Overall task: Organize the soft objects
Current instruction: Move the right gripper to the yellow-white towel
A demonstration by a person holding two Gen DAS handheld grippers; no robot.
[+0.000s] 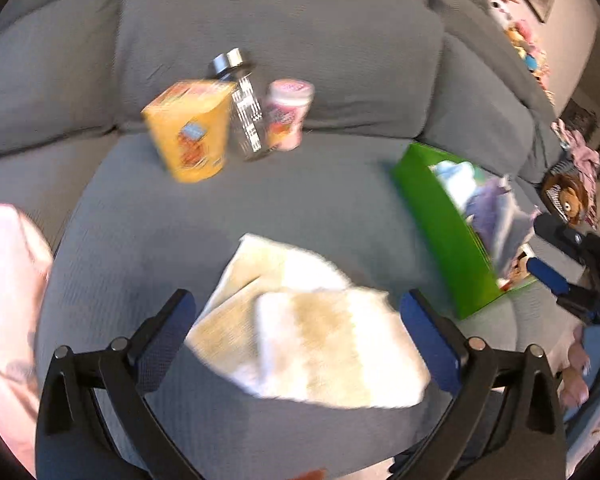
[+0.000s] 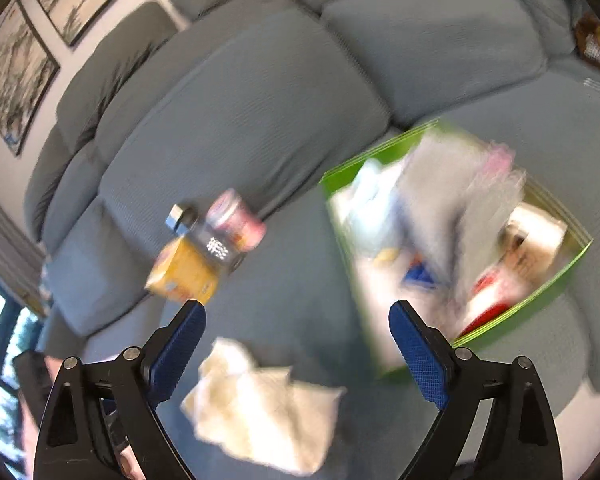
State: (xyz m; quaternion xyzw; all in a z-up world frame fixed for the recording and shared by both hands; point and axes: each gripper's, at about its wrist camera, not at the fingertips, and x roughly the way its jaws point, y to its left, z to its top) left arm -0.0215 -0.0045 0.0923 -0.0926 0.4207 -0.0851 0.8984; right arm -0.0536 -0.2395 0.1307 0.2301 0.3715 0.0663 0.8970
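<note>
The cream cloth (image 1: 300, 332) lies crumpled on the grey sofa seat (image 1: 148, 232), loose and not gripped by anything. Both views are smeared by motion, so fine detail is lost.

Going left to right in the left wrist view: a yellow carton (image 1: 190, 132), a clear jar with a metal lid (image 1: 246, 112) and a pink-labelled tub (image 1: 288, 118) stand close together near the backrest. Then comes the cloth in the foreground, and to its right a green box (image 1: 440, 216) already holding a heap of pale fabrics.

The left gripper (image 1: 298, 336) has its jaws wide apart, one on either side of the cloth, holding nothing. The right gripper (image 2: 298, 354) also has its jaws apart and empty, with the cloth below them and the green box just right.

The step in hand looks like picking up the last loose soft piece. The next move probably calls for lowering one pair of jaws onto a raised fold, closing on enough fabric that it does not slip, then carrying it right into the box, clear of the three hard containers.
</note>
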